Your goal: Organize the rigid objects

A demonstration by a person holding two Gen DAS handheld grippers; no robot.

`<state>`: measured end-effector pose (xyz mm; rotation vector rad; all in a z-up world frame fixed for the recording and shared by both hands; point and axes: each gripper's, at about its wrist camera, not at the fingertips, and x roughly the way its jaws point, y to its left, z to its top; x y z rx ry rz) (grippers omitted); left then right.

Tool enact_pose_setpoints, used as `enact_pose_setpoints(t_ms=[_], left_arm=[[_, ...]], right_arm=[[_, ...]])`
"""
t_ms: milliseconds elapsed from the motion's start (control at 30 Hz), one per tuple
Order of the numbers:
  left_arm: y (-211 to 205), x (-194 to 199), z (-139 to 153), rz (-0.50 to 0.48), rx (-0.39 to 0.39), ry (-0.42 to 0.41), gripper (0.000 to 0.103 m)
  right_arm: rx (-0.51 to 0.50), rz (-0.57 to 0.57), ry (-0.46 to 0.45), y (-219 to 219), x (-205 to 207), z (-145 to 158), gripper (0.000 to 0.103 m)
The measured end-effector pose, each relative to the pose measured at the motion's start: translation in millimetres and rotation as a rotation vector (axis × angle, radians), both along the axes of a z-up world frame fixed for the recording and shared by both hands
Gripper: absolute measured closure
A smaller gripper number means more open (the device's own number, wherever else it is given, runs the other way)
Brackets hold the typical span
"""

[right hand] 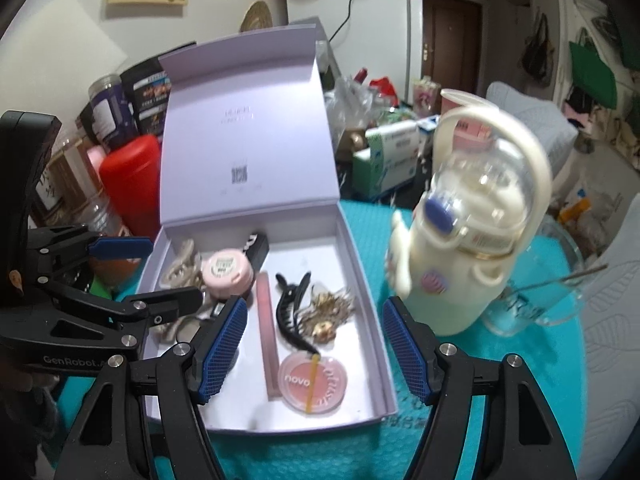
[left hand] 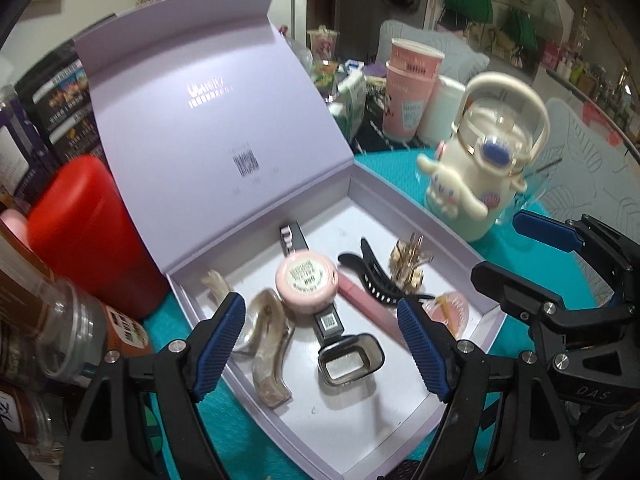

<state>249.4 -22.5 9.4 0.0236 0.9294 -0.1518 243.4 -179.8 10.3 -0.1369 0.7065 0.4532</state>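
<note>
Both tools hang empty over the open box: the left gripper has its jaws spread with nothing between them, and the right gripper is spread the same way, gripping nothing.

The lilac box sits on the teal mat with its small goods already inside — a pink round compact, a black hair claw, a gold clip, a pink tube, a blush pan at the near right, pale curved clips at the near left and a dark tool with a square metal head.

The main risk, as I judge it, is the two grippers themselves: they hang close side by side, so a reach into the box by either could knock the other or scatter the loose clips.

The upright lid leans back toward the red container — a careless push could fold it down on the contents. Just right of the box stands the cream character bottle, tall and top-heavy, with a glass cup beside it; a wide swing on that side could topple either. Jars and packets crowd the far left.
</note>
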Motion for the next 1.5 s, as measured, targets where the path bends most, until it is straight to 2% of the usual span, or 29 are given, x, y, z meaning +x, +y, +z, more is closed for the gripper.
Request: enact_pose_setpoints(t_ms=[233, 433, 467, 500, 533, 600, 733, 933, 1133, 1500], left_arm=[[-1, -16, 29, -0.005, -0.017, -0.074, 0.024], [0, -39, 51, -0.012, -0.049, -0.133, 0.023], [1, -45, 54, -0.008, -0.048, -0.147, 0.018], [1, -51, 58, -0.004, -0.047, -0.162, 0.006], [1, -56, 61, 0.000, -0.046, -0.173, 0.000], [2, -66, 67, 0.006, -0.042, -0.200, 0.000], [4, -88, 75, 0.010, -0.035, -0.229, 0.000], [7, -121, 82, 0.029, -0.022, -0.260, 0.000], [11, -152, 83, 0.042, -0.008, -0.271, 0.000], [12, -195, 64, 0.069, 0.045, -0.258, 0.000]], right_arm=[[0.027, -0.020, -0.081, -7, -20, 29, 0.030], [0.058, -0.036, -0.146, -16, -46, 52, 0.025], [0.059, -0.039, -0.160, -16, -52, 56, 0.024], [0.058, -0.042, -0.169, -17, -55, 59, 0.023], [0.053, -0.050, -0.186, -17, -62, 62, 0.022], [0.047, -0.057, -0.200, -19, -71, 67, 0.018], [0.060, -0.062, -0.220, -21, -94, 74, 0.017], [0.069, -0.073, -0.216, -22, -126, 74, 0.015], [0.033, -0.089, -0.228, -18, -159, 68, 0.014], [0.022, -0.137, -0.190, -17, -200, 47, 0.013]])
